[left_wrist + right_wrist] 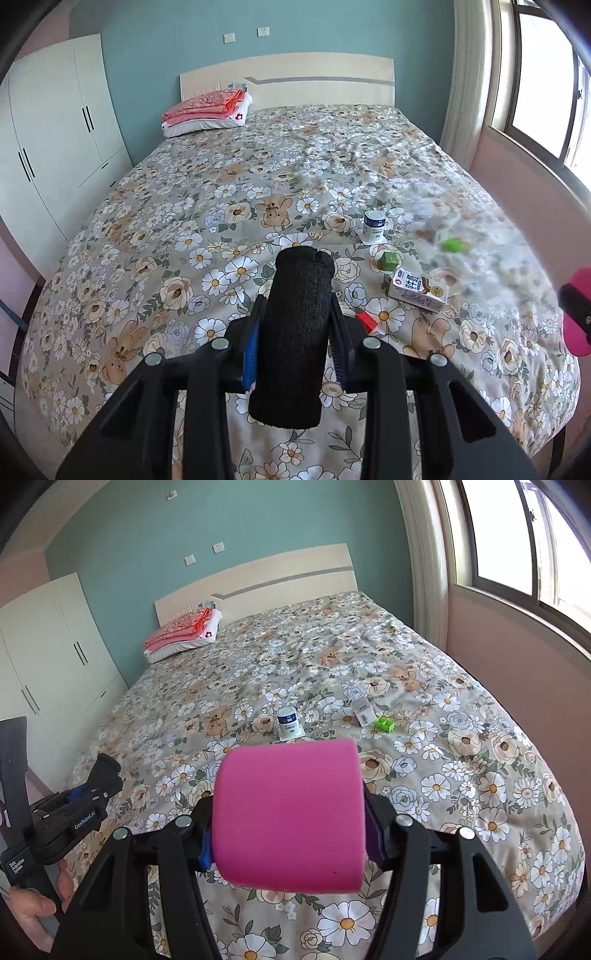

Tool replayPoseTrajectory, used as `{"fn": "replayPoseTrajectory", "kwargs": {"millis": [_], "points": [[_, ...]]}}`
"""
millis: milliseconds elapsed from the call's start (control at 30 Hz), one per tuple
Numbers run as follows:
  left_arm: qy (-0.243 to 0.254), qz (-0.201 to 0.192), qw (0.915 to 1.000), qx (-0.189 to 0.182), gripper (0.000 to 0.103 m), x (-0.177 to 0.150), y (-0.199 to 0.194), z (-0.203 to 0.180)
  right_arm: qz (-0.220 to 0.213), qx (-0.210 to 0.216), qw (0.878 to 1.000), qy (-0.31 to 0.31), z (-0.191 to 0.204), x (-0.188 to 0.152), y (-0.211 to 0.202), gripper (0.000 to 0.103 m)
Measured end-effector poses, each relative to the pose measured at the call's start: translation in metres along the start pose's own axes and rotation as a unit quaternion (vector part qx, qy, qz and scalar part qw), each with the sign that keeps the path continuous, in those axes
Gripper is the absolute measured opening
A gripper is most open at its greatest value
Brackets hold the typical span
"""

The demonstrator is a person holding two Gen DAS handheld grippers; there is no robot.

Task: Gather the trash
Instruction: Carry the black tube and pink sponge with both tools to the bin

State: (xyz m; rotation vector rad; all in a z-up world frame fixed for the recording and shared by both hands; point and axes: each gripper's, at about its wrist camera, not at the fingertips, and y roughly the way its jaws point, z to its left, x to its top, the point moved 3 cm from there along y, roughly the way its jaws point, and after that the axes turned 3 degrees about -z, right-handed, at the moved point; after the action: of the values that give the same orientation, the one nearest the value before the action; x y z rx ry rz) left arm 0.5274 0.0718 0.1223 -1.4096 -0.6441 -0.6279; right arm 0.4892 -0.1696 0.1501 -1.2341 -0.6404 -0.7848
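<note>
The left gripper (295, 328) is clamped on a black, rough-textured foam cylinder (295, 332), held lengthwise between its blue-padded fingers (250, 354) above the near part of the bed. The right gripper (288, 834) is closed around a pink, smooth foam cylinder (288, 812), broader and shorter than the black one, lying crosswise between its fingers.

The rest of the trash lies on the floral bedspread (184, 221), patterned with white daisies, beige roses and bears, towards the window side. There is one small white pot with a dark blue label (374, 225), upright with its peeled lid beneath it; one white rectangular drink carton (419, 290) lying on its side, printed with large Chinese characters and a red logo; one dark green cube-like block (389, 261) between pot and carton; one bright green small plastic piece (385, 724); one red scrap (367, 321) just beside the left gripper's finger; and one flat white wrapper (362, 710) with a barcode, its print too small to read.

At the head of the bed rests one stack of folded pink and orange cloths (207, 107) on a white pillow (207, 123).

In the right wrist view the left gripper's body reads "GenRobot.AI", and a strap near the person's hand (37, 908) seems to read "Data Acquisition System".
</note>
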Motion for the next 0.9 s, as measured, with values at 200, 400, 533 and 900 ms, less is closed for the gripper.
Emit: {"fn": "replayPoseTrajectory", "kwargs": {"millis": [200, 400, 533, 900], "points": [[0.018, -0.029, 0.9994, 0.006, 0.034, -0.026, -0.097, -0.005, -0.03, 0.029, 0.998, -0.042, 0.005, -0.009, -0.108, 0.06], [0.029, -0.054, 0.9981, 0.003, 0.034, -0.065, -0.174, -0.011, -0.053, 0.061, 0.994, -0.072, 0.002, -0.038, -0.204, 0.06], [0.029, -0.066, 0.9974, 0.001, 0.034, -0.098, -0.208, -0.01, -0.06, 0.078, 0.991, -0.086, -0.004, -0.065, -0.247, 0.06], [0.051, -0.054, 0.9972, -0.013, 0.034, -0.205, -0.258, 0.001, -0.02, 0.095, 0.987, -0.127, -0.03, -0.157, -0.29, 0.06]]}}
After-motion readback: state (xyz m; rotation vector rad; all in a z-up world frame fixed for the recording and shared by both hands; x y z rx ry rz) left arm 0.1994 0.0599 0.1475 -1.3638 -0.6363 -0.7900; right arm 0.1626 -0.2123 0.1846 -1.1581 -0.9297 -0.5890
